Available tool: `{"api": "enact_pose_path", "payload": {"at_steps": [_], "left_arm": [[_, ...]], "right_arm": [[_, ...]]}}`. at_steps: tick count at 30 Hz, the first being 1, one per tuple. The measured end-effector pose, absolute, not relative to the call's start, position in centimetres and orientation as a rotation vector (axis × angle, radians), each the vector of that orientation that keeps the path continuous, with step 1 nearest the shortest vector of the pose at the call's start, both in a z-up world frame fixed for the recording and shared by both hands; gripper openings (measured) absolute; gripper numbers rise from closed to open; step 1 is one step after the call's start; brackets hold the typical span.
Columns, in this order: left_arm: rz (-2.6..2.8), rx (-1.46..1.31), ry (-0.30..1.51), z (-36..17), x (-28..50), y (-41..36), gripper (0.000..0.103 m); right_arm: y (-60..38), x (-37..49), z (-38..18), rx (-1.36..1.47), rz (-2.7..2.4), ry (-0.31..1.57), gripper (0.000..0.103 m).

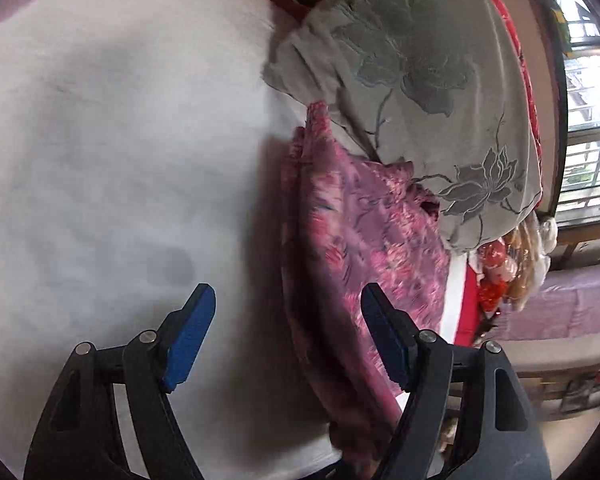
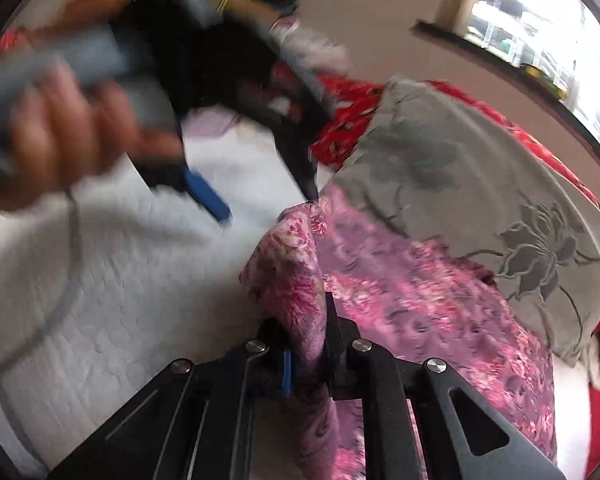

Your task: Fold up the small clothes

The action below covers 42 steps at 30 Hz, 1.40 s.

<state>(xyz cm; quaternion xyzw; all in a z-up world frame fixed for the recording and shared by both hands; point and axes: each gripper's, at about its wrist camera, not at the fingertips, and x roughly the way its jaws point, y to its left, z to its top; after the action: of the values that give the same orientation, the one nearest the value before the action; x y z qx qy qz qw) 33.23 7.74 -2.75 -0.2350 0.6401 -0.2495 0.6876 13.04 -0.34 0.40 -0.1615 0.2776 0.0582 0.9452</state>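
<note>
Item: pink and purple floral-print garment of thin soft cloth (image 2: 412,300), the task's piece. It lies rumpled on the white quilted bed cover (image 2: 112,280), its far side running up against the grey pillow with a darker embroidered flower pattern (image 2: 480,208). One edge is lifted off the bed in a bunched fold; the rest trails flat.

Right tool (image 2: 306,356): black two-finger frame with blue pads, pressed together on that lifted fold. The cloth passes straight between the pads and hangs out on both sides. The pinch sits at the garment's edge, probably so the edge can be carried over the body of the cloth for a fold.

Left tool (image 1: 288,308): same build, fingers spread wide, nothing between them. It hovers over the bed cover with one finger above the white surface and the other above the garment's near border. In the right wrist view it appears blurred, held in a hand (image 2: 60,140), its tips close to the garment's far corner; whether it touches is not clear. Likely positioned to take a second corner.

Surroundings: red patterned cloth (image 2: 352,112) behind the pillow; a barred window (image 1: 588,128) beyond the bed.

Status: no fold made yet; garment needs spreading first.
</note>
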Motion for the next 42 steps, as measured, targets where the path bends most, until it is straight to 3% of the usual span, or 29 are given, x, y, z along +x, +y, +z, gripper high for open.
{"api": "enact_pose_path", "payload": {"at_steps": [5,6,7,8,9,17,28,42], "left_arm": [[-0.564,-0.440,1.453,-2.4,34.2,3.1,0.075],[-0.561,-0.406,1.446,-2.0,34.2,2.1,0.070],[-0.560,-0.381,1.434,-1.5,34.2,1.3,0.060],[-0.561,-0.350,1.429,-1.1,34.1,0.6,0.034],[-0.557,-0.325,1.424,-0.7,34.0,0.1,0.015],[-0.615,-0.269,1.324,4.8,31.8,-4.0,0.013],[-0.718,-0.145,1.270,9.3,27.1,-15.8,0.013],[-0.736,-0.008,1.360,5.4,23.8,-28.8,0.013]], "right_arm": [[-1.5,12.4,1.8,-0.285,0.132,0.536,0.010],[-1.7,12.4,1.8,-0.273,0.139,0.538,0.010],[-2.0,12.5,1.9,-0.260,0.144,0.540,0.010],[-2.2,12.5,2.1,-0.250,0.146,0.540,0.010],[-2.6,12.4,2.2,-0.231,0.149,0.539,0.010],[-7.5,10.6,4.5,-0.053,0.115,0.498,0.010],[-18.2,5.4,6.7,0.231,-0.014,0.457,0.011],[-30.3,1.5,3.5,0.549,-0.158,0.495,0.011]]}}
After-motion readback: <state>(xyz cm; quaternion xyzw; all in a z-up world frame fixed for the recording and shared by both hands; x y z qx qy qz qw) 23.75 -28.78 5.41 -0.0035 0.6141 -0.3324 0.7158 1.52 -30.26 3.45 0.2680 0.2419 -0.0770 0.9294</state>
